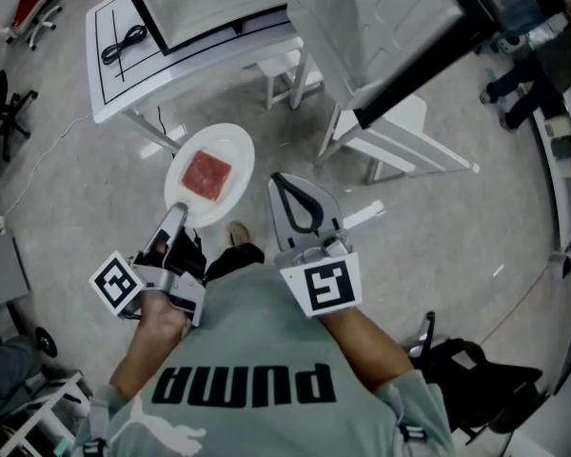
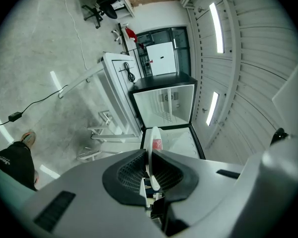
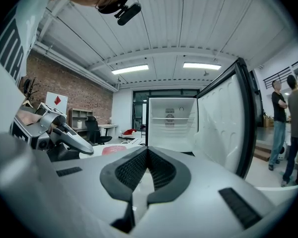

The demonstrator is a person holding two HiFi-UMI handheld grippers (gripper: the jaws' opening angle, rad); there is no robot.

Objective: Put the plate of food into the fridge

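Observation:
A white plate [image 1: 224, 150] carries a square slab of red food [image 1: 207, 175] and hangs in the air in front of me. My left gripper [image 1: 178, 211] is shut on the plate's near rim. In the left gripper view the plate [image 2: 150, 148] stands edge-on between the jaws, with the food [image 2: 157, 144] just showing. My right gripper [image 1: 283, 181] is shut and empty, beside the plate on its right. The fridge [image 3: 171, 123] stands ahead with its door [image 3: 223, 125] swung wide open and its inside white and bare. The right gripper view also shows the plate [image 3: 114, 150] and the left gripper [image 3: 54, 130].
A white table [image 1: 124, 55] with a black cable on it stands left of the fridge. White stands [image 1: 400, 136] sit on the floor below the open door [image 1: 362, 27]. Two people [image 3: 288, 125] stand at the far right. A black bag [image 1: 476, 379] lies behind me.

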